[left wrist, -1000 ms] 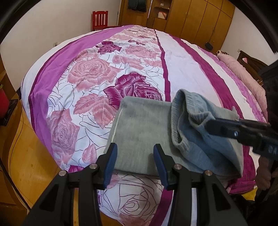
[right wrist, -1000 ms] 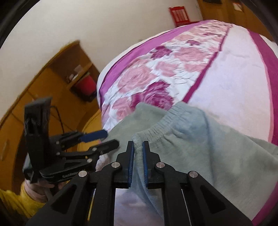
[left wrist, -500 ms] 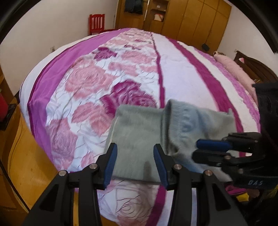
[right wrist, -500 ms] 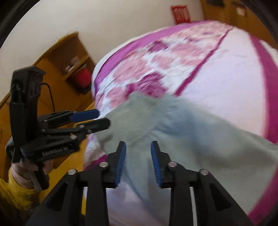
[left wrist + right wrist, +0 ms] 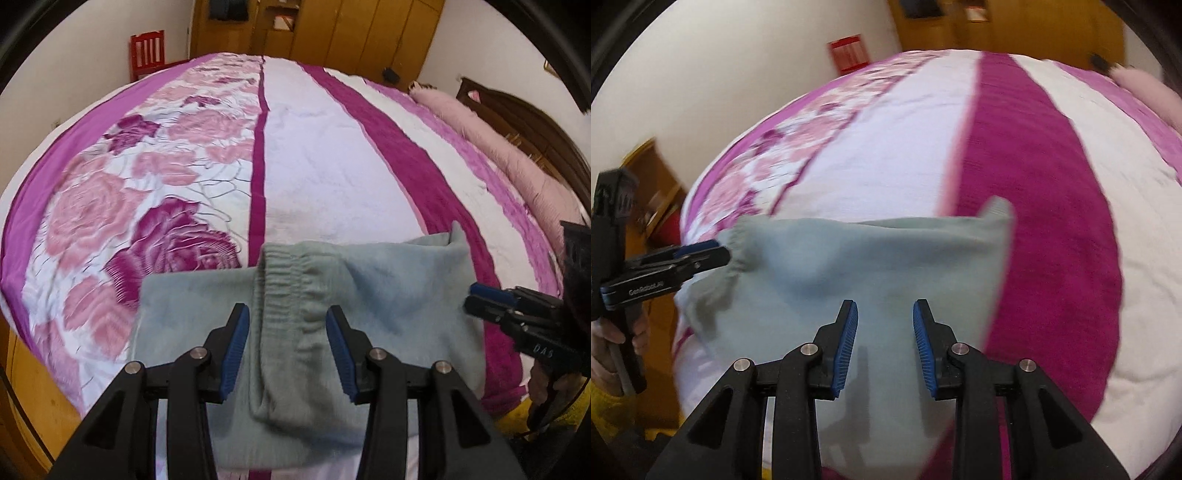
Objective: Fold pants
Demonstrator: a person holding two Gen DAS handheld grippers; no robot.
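Bed [image 5: 306, 173] in pink, white and magenta across most of both frames. Pants [image 5: 388, 291], grey-green, folded, lying at lower centre near bed's near edge, elastic waistband [image 5: 288, 284] up. Left claw [image 5: 288, 350] open, straddling waistband, gripping nothing. Right claw [image 5: 882, 343] open above pants [image 5: 871, 258], empty. Red chair [image 5: 147, 53] upper left.

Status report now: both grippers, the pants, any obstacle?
Left gripper open, right gripper open. Pants folded, on bed, released. No obstacle seen.
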